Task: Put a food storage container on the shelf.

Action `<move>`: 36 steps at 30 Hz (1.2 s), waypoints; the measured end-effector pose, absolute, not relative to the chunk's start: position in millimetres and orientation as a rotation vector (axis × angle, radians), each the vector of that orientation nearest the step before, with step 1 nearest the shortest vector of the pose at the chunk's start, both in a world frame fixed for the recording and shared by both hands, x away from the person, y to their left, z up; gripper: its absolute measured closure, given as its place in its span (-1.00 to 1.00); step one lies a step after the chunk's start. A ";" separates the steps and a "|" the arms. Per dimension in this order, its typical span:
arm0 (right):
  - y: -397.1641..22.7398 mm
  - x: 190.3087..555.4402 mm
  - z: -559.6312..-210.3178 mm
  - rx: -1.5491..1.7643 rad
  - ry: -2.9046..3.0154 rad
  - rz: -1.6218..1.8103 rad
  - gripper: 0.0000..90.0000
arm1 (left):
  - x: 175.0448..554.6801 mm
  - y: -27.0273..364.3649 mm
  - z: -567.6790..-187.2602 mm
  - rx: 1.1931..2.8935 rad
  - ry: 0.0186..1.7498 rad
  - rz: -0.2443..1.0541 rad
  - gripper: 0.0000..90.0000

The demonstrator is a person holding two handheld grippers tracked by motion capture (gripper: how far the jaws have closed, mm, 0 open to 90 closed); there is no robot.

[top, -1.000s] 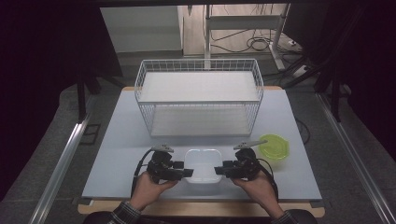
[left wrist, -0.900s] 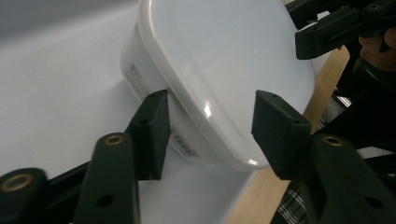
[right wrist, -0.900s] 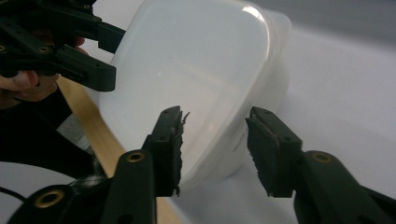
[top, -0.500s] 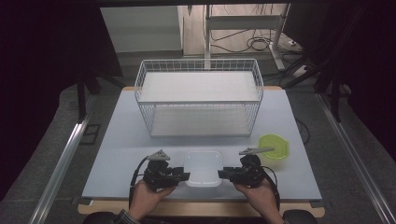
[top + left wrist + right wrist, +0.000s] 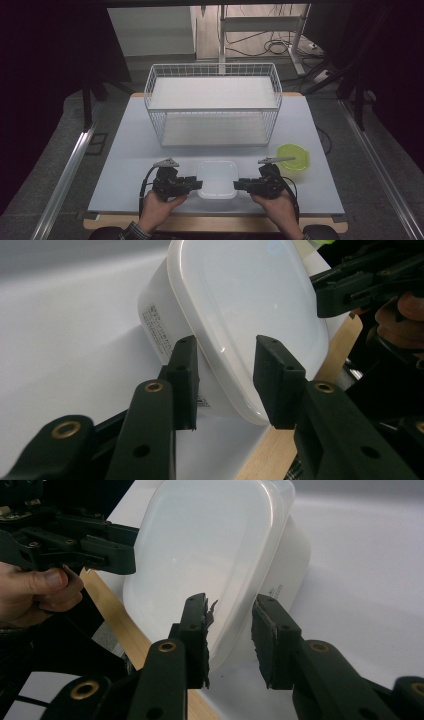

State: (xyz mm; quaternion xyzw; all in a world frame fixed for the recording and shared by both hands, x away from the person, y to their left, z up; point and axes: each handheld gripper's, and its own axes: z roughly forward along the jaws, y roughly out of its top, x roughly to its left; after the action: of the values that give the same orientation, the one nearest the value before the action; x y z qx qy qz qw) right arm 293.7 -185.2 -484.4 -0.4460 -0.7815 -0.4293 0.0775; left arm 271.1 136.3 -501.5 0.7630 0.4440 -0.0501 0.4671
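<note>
A white lidded plastic container (image 5: 217, 179) sits near the table's front edge, between my two grippers. My left gripper (image 5: 198, 184) has its jaws over the container's left end. In the left gripper view its jaws (image 5: 225, 375) have just been closing and pinch the rim of the container (image 5: 240, 305), one pad on the lid, one under the rim. My right gripper (image 5: 237, 185) holds the opposite end. In the right gripper view it (image 5: 230, 635) has also been closing, and its pads press the lid and wall of the container (image 5: 200, 545).
A white wire basket (image 5: 212, 105) stands across the middle of the pale table (image 5: 130, 150). A lime-green round lid or dish (image 5: 293, 157) lies just right of my right gripper. The wooden table edge (image 5: 215, 224) runs close under both hands.
Both grippers' jaws have narrowed onto the container's two ends. The hands have shifted only slightly, and the container stays in place.
</note>
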 end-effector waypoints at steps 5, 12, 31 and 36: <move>-184.7 299.0 -483.1 -1.332 -2.349 -1.287 0.43 | 271.0 135.3 -500.9 1.876 1.087 -0.125 0.45; -184.8 303.5 -481.5 -1.387 -2.289 -1.287 0.55 | 272.3 135.7 -500.8 1.874 1.099 -0.133 0.43; -182.2 298.6 -479.5 -1.469 -2.264 -1.327 0.69 | 271.0 135.6 -495.8 1.807 1.167 -0.095 0.59; -182.8 297.4 -477.8 -1.476 -2.289 -1.373 0.75 | 269.9 134.5 -495.9 1.793 1.166 -0.055 0.69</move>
State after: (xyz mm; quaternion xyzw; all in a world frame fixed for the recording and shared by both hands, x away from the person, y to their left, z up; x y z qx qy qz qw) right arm 297.4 -182.8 -477.8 -0.4834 -0.7497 -0.4497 0.0459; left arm 269.9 134.5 -495.9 0.7349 0.4780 -0.0226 0.4805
